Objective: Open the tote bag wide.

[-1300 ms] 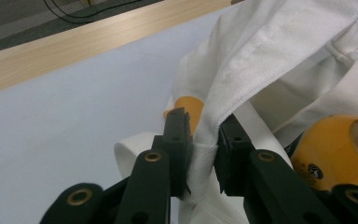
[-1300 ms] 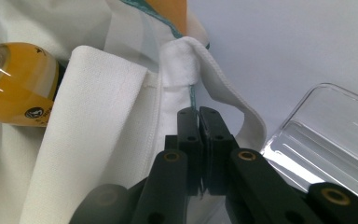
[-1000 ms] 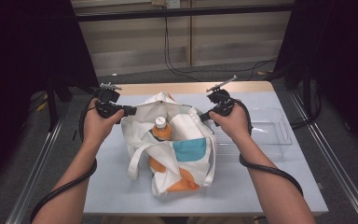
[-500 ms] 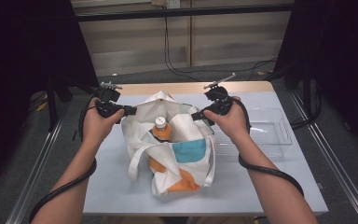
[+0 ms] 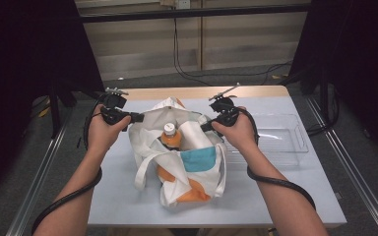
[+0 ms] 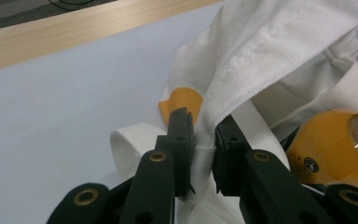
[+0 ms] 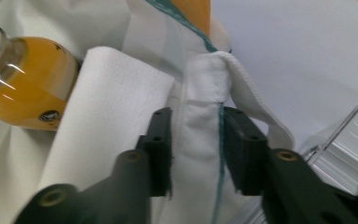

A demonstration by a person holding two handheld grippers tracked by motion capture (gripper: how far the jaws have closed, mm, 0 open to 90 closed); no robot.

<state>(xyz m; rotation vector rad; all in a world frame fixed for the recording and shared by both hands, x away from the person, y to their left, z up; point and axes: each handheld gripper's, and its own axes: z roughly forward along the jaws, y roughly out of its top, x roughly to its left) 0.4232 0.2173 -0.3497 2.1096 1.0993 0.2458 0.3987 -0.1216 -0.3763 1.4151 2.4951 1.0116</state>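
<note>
White fabric tote bag (image 5: 177, 152) with orange and teal patches lies at the middle of our pale worktop (image 5: 118, 196), mouth spread toward the far side; an orange drink bottle with a white cap (image 5: 170, 136) sits inside it; we clamp our left hand-held gripper (image 6: 204, 140) on the bag's left rim, jaws nearly closed with the cloth pinched between them; our right hand-held gripper (image 7: 196, 140) has just been closing, the teal-stitched right rim between its jaws, both pads against the cloth; a clear plastic tray (image 5: 285, 140) rests just right of the bag.
</note>
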